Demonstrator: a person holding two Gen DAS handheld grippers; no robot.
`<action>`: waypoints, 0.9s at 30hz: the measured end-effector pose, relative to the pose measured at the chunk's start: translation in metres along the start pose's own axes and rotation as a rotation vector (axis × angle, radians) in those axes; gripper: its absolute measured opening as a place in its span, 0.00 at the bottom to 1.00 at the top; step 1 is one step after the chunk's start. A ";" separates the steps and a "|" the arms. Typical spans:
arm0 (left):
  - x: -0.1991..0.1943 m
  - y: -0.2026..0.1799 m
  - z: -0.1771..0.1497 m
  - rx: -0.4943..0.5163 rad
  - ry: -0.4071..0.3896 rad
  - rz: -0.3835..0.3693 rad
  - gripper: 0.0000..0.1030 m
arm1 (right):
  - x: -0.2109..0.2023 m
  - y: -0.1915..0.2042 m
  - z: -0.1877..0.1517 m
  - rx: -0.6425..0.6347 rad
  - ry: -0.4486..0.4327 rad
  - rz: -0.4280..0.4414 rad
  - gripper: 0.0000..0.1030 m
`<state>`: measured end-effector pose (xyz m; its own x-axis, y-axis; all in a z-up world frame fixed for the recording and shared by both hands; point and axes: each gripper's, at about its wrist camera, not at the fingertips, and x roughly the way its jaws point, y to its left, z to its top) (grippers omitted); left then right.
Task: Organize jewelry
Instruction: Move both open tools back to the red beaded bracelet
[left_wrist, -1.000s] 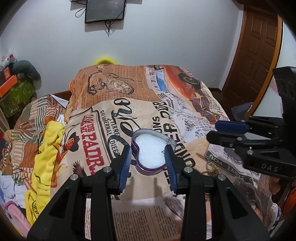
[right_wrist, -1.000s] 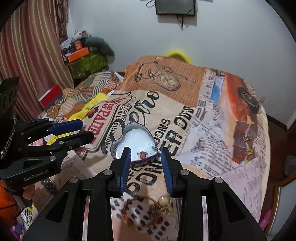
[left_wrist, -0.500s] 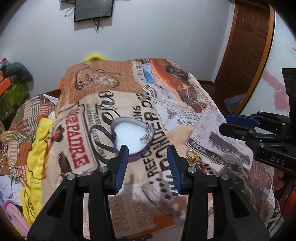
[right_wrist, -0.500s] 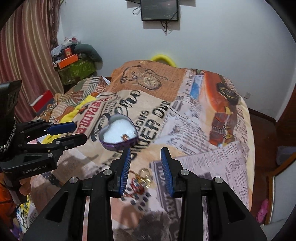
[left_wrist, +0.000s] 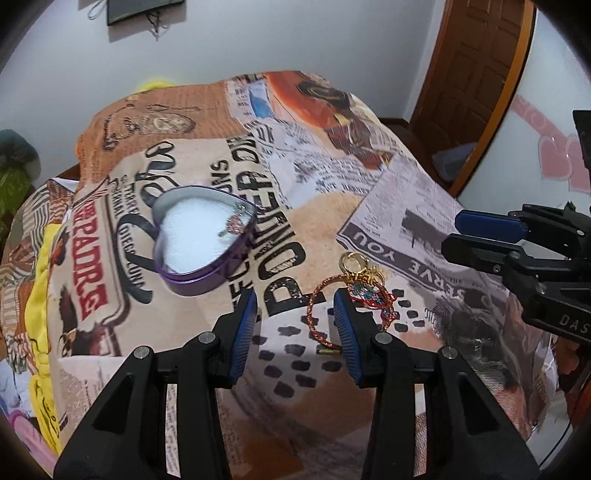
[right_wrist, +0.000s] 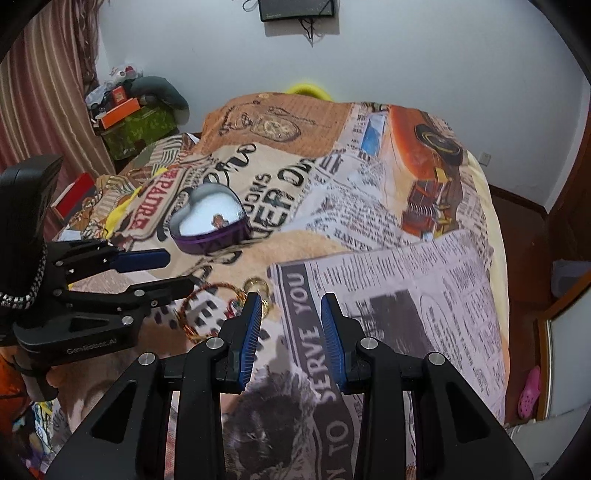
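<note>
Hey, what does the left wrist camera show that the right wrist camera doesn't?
Only the left wrist view shows the brown wooden door and the pink heart decals beside it. Only the right wrist view shows the striped curtain, the cluttered green box and a pink shoe on the floor. Both show the purple heart-shaped tin, the red and gold bracelet and the printed bedspread.

Open purple heart-shaped tin (left_wrist: 199, 236) with a small trinket inside; red-gold bracelet (left_wrist: 317, 314) and gold ring (left_wrist: 352, 260) nearby.
</note>
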<state>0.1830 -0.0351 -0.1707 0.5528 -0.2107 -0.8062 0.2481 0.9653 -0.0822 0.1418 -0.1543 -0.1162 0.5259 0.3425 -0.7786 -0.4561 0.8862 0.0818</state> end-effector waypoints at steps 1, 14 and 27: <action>0.003 0.000 0.000 0.002 0.010 -0.002 0.41 | 0.000 0.000 -0.001 0.001 0.002 0.001 0.29; 0.024 0.014 -0.009 -0.051 0.055 -0.048 0.27 | 0.015 -0.002 -0.006 0.015 0.034 0.034 0.29; 0.009 0.021 -0.008 -0.067 -0.017 -0.036 0.01 | 0.032 0.008 0.005 -0.018 0.045 0.040 0.29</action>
<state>0.1862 -0.0156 -0.1845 0.5582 -0.2480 -0.7918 0.2147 0.9649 -0.1509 0.1584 -0.1344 -0.1375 0.4744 0.3630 -0.8020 -0.4894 0.8660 0.1025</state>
